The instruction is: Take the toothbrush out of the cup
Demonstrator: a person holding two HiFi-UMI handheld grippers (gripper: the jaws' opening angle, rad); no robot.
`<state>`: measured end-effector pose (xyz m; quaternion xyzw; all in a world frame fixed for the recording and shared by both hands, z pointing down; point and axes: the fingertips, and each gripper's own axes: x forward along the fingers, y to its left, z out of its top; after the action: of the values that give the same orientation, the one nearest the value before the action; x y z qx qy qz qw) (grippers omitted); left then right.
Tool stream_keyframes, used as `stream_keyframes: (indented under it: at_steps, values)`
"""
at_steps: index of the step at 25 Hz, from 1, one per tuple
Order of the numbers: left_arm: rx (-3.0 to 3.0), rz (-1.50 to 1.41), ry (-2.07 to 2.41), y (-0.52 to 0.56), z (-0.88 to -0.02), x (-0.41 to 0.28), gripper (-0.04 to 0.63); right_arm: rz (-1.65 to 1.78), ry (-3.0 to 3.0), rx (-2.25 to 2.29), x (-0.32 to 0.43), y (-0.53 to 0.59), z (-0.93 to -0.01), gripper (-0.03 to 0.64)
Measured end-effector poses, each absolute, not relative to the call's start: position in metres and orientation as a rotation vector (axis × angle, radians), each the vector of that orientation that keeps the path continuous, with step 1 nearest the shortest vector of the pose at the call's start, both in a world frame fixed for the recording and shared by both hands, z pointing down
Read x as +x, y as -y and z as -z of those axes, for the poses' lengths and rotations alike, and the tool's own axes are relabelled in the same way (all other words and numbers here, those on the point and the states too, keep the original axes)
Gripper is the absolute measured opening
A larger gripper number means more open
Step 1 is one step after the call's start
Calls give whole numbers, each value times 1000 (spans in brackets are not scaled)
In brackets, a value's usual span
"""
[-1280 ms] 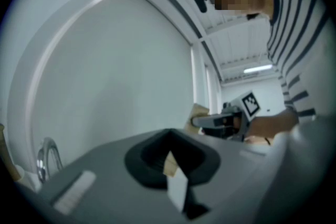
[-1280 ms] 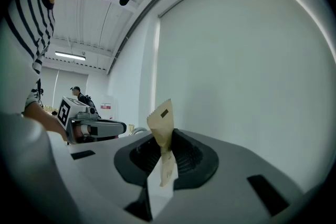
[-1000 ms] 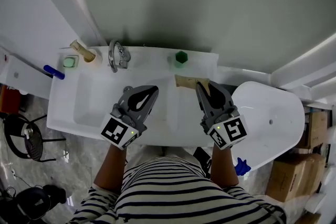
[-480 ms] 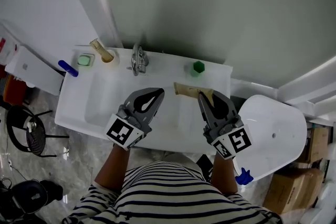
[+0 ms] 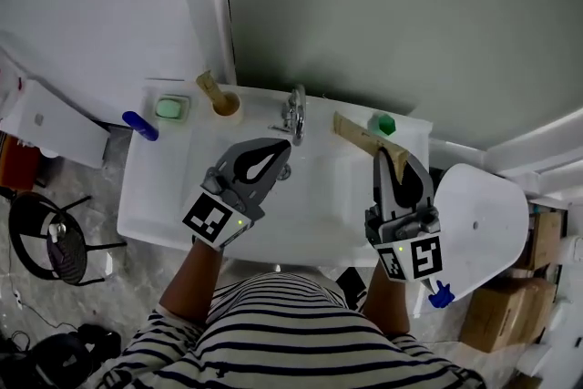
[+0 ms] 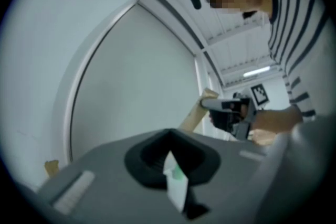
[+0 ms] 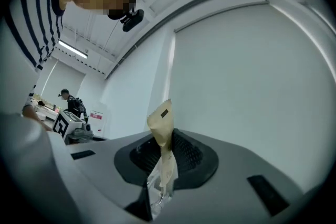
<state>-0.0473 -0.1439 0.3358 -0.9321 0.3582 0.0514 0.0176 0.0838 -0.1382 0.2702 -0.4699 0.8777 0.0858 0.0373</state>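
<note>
R gripper (image 5: 379, 151) fingers clamp the wrapped toothbrush (image 5: 353, 133) right of the faucet (image 5: 293, 112), held well clear of the cup (image 5: 226, 105), probably for handling. L gripper (image 5: 283, 150), just below the faucet, has its fingers pinched on a white-green scrap (image 6: 176, 183).

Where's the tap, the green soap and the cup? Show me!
Tap (image 5: 293, 116): head view, on its shiny metal body.
Green soap (image 5: 170, 108): head view, on the middle of the green block.
Cup (image 5: 228, 108): head view, on its front rim.

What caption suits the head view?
Person over a white sink, right gripper holding a paper-wrapped toothbrush, well apart from the cup.
</note>
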Motion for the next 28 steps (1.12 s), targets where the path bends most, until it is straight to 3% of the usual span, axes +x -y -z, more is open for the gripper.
stream_keyframes:
  at_steps: [6, 15, 28]
  values:
    - [-2915, -214, -1062, 144, -335, -111, 8, -345, -2629, -1480, 18, 129, -248, 51]
    - [-3035, -160, -969, 133, -370, -170, 8, -179, -2744, -1497, -69, 116, -300, 51]
    - [-3056, -130, -1041, 148, -394, -201, 12, -117, -2851, -1451, -109, 122, -328, 51]
